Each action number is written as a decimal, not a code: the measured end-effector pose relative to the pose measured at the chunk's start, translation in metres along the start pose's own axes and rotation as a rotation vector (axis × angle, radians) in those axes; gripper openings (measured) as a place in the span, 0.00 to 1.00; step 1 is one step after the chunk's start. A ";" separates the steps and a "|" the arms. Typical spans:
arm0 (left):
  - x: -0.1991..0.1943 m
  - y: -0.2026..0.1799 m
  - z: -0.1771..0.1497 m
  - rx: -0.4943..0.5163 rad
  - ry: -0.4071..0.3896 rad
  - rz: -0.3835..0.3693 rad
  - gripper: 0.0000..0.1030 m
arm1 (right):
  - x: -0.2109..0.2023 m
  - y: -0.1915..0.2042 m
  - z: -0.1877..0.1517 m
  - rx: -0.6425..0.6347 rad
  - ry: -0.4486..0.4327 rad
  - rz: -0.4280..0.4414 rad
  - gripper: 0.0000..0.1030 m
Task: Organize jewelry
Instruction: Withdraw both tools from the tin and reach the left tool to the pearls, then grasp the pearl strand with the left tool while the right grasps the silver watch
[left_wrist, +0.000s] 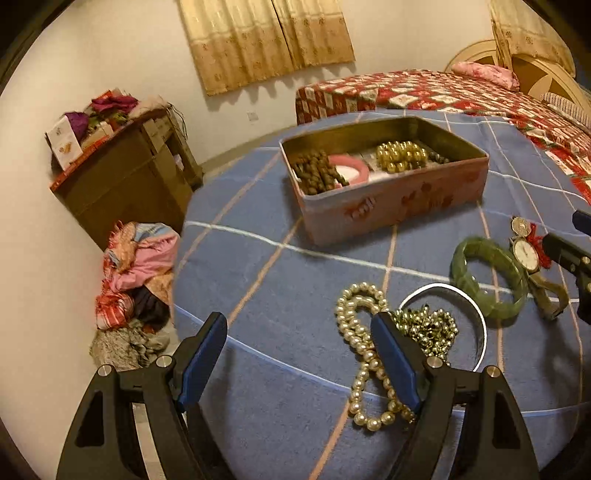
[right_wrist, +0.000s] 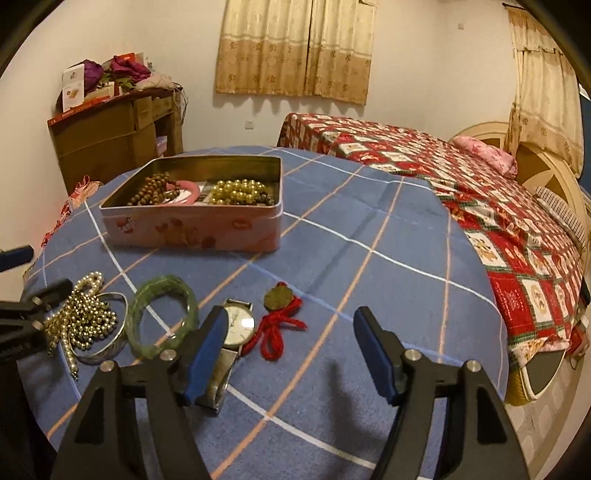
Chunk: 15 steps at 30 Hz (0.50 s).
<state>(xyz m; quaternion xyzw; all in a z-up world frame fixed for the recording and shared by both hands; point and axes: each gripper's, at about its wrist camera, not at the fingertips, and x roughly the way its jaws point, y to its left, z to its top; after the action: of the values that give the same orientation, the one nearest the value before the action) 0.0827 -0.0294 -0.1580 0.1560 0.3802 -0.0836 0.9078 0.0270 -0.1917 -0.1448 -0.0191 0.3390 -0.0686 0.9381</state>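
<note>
Pink tin (right_wrist: 192, 230) sits on blue checked surface (right_wrist: 369, 229) w/ brown beads (right_wrist: 149, 192), pink bangle (right_wrist: 186, 192) & gold beads (right_wrist: 238, 192) inside. Near edge: pearl strand (left_wrist: 364, 369), small gold beads (left_wrist: 430, 326) in silver bangle (left_wrist: 480, 332), green bangle (right_wrist: 162, 314), watch (right_wrist: 238, 323), red-cord charm (right_wrist: 279, 321). Left hand-held gripper (left_wrist: 304, 360) wide open, nothing held, one finger over pearls. Right hand-held gripper (right_wrist: 291, 354) open, empty, just beside watch.
</note>
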 end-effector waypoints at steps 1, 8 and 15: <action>0.003 -0.001 -0.001 0.001 0.008 -0.009 0.78 | 0.000 0.000 0.000 -0.002 0.000 -0.002 0.70; 0.008 0.005 -0.004 -0.025 0.008 -0.071 0.39 | 0.000 -0.001 -0.001 0.003 -0.003 -0.003 0.70; 0.003 -0.002 -0.006 0.007 -0.015 -0.091 0.12 | 0.000 -0.003 -0.001 0.004 -0.009 -0.024 0.70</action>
<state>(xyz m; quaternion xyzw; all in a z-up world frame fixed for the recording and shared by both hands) 0.0800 -0.0295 -0.1644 0.1408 0.3801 -0.1273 0.9053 0.0253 -0.1951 -0.1452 -0.0217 0.3342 -0.0802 0.9388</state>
